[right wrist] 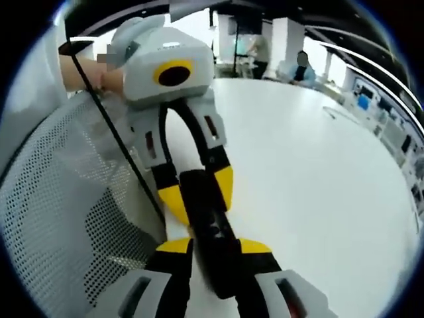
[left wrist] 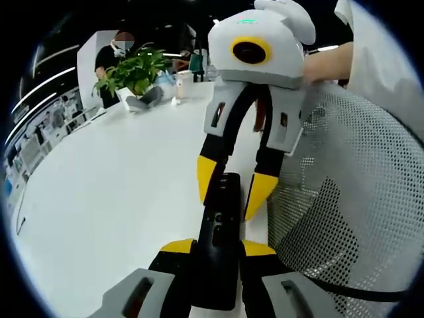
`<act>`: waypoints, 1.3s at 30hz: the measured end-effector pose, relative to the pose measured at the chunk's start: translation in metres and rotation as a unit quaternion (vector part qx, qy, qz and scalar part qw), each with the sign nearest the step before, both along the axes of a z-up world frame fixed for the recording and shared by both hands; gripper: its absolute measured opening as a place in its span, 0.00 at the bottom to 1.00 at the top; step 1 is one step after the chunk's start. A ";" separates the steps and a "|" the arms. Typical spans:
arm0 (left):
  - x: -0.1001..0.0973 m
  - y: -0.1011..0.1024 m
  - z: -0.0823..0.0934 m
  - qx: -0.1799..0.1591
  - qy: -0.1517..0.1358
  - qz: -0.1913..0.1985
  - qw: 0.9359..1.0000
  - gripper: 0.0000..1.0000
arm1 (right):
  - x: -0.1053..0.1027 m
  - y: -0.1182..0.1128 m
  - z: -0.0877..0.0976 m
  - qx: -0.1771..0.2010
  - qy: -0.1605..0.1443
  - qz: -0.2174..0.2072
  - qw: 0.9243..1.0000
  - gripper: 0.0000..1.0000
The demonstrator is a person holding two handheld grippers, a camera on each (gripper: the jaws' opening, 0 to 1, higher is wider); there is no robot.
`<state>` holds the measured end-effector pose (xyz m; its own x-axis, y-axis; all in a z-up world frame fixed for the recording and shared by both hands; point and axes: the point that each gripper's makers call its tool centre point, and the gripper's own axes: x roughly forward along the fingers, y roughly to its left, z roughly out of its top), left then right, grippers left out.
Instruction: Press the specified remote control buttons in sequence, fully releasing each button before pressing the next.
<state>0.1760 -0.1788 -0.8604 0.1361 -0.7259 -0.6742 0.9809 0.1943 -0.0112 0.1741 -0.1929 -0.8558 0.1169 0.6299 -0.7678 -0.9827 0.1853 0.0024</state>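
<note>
A long black remote control point(left wrist: 219, 228) hangs in the air between my two grippers, which face each other. My left gripper point(left wrist: 218, 247) rises from the bottom of the left gripper view, its yellow-tipped jaws shut on the remote's near end. My right gripper point(left wrist: 233, 185) comes down from the top and clamps the far end. In the right gripper view the same remote point(right wrist: 209, 218) runs from my right gripper point(right wrist: 214, 246) up to the left gripper point(right wrist: 199, 189). The button faces are too dark to read.
A wide white table point(left wrist: 112, 192) lies below and beyond the remote. A mesh chair back point(left wrist: 358, 192) stands close beside the grippers, and again point(right wrist: 66, 212). A potted plant point(left wrist: 132, 69) and small items sit at the far edge. People point(right wrist: 301, 66) are at the back.
</note>
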 end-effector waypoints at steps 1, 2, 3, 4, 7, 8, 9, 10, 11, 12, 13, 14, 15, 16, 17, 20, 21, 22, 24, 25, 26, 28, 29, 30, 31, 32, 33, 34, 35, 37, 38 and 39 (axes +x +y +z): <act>0.000 0.000 0.000 0.000 0.000 0.000 1.000 0.25 | 0.000 0.000 0.000 -0.001 0.002 -0.001 1.000 0.21; 0.000 0.000 0.000 -0.001 0.000 0.000 1.000 0.25 | 0.001 0.000 0.000 0.001 0.004 -0.002 1.000 0.22; 0.000 0.000 0.000 -0.001 0.000 0.000 1.000 0.25 | 0.001 0.001 0.000 0.003 0.006 -0.002 1.000 0.22; 0.000 0.000 0.000 -0.001 0.000 0.000 1.000 0.25 | 0.001 0.000 -0.002 0.000 0.003 0.001 1.000 0.22; 0.000 -0.001 0.000 0.006 0.002 0.002 1.000 0.25 | 0.003 -0.002 -0.005 -0.006 0.007 0.001 1.000 0.24; 0.000 -0.001 0.000 0.007 0.002 0.001 1.000 0.25 | 0.003 -0.002 -0.006 -0.005 0.012 -0.002 1.000 0.24; 0.000 0.000 -0.001 0.005 0.002 0.002 1.000 0.25 | 0.003 -0.002 -0.006 -0.004 0.012 -0.001 1.000 0.24; 0.000 0.000 -0.001 0.004 0.002 0.002 1.000 0.25 | 0.002 -0.002 -0.006 -0.004 0.011 0.001 1.000 0.24; 0.000 0.000 -0.001 0.003 0.002 0.002 1.000 0.25 | 0.002 -0.002 -0.006 -0.005 0.010 0.003 1.000 0.23; 0.000 0.000 0.000 0.003 0.002 0.002 1.000 0.25 | 0.002 -0.003 -0.006 -0.008 0.006 0.006 1.000 0.23; 0.000 0.000 0.000 0.003 0.002 0.002 1.000 0.25 | 0.002 -0.002 -0.006 -0.007 0.005 0.008 1.000 0.23; 0.000 0.000 0.000 0.002 0.002 0.001 1.000 0.25 | 0.002 -0.002 -0.006 -0.007 0.005 0.009 1.000 0.23; 0.000 0.000 0.000 0.001 0.002 0.001 1.000 0.25 | 0.002 -0.002 -0.006 -0.007 0.005 0.009 1.000 0.23; 0.000 0.000 -0.001 0.001 0.002 0.001 1.000 0.25 | 0.002 -0.002 -0.006 -0.006 0.003 0.011 1.000 0.23; 0.000 0.000 -0.001 0.001 0.002 0.001 1.000 0.25 | 0.002 -0.002 -0.007 -0.007 0.002 0.012 1.000 0.23; 0.000 0.000 0.000 0.000 0.001 0.001 1.000 0.25 | 0.002 -0.002 -0.008 -0.009 -0.003 0.016 1.000 0.24; 0.000 0.000 0.000 0.000 0.001 0.001 1.000 0.25 | 0.002 -0.002 -0.009 -0.011 -0.005 0.018 1.000 0.24; 0.000 0.000 0.000 0.001 0.001 0.001 1.000 0.25 | 0.002 -0.002 -0.009 -0.012 -0.007 0.020 1.000 0.24; 0.000 0.000 0.000 0.002 0.001 0.000 1.000 0.25 | 0.002 -0.001 -0.009 -0.014 -0.007 0.021 1.000 0.24; 0.000 0.000 -0.001 0.003 0.000 -0.001 1.000 0.25 | 0.002 -0.001 -0.009 -0.015 -0.008 0.022 1.000 0.24; 0.000 0.000 -0.001 0.003 0.000 -0.001 1.000 0.25 | 0.002 -0.001 -0.010 -0.015 -0.008 0.023 1.000 0.24; 0.000 0.000 0.000 0.003 0.000 0.000 1.000 0.25 | 0.002 -0.001 -0.010 -0.015 -0.007 0.023 1.000 0.24; 0.000 0.000 0.000 0.002 0.000 0.000 1.000 0.25 | 0.002 -0.001 -0.010 -0.015 -0.007 0.023 1.000 0.24; 0.000 0.000 0.000 0.002 0.000 0.000 1.000 0.25 | 0.002 -0.001 -0.010 -0.014 -0.007 0.023 1.000 0.24; 0.000 0.000 0.000 0.002 0.000 0.000 1.000 0.25 | 0.002 -0.001 -0.010 -0.013 -0.005 0.022 1.000 0.24; 0.000 0.000 -0.001 0.001 0.000 0.000 1.000 0.25 | 0.003 -0.002 -0.010 -0.012 -0.003 0.020 1.000 0.24; 0.000 0.000 0.000 0.001 0.000 0.000 1.000 0.25 | 0.002 -0.001 -0.010 -0.012 -0.004 0.021 1.000 0.24; 0.000 0.000 0.000 0.001 0.000 0.000 1.000 0.25 | 0.002 -0.001 -0.010 -0.012 -0.006 0.023 1.000 0.24; 0.000 0.000 0.000 0.001 0.000 0.000 1.000 0.25 | 0.002 -0.002 -0.010 -0.012 -0.006 0.023 1.000 0.24; -0.001 0.000 0.000 0.004 -0.004 -0.003 1.000 0.25 | 0.002 -0.002 -0.010 -0.009 -0.007 0.025 1.000 0.24; -0.001 -0.001 0.000 0.006 -0.003 -0.003 1.000 0.25 | 0.002 -0.002 -0.010 -0.008 -0.007 0.025 1.000 0.24; 0.000 -0.001 0.000 0.009 -0.002 -0.002 1.000 0.25 | 0.002 -0.001 -0.010 -0.008 -0.008 0.026 1.000 0.24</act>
<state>0.1756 -0.1797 -0.8604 0.1360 -0.7136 -0.6873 0.9817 0.1905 -0.0035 0.1761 -0.1943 -0.8654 0.0966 0.6235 -0.7758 -0.9908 0.1347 -0.0151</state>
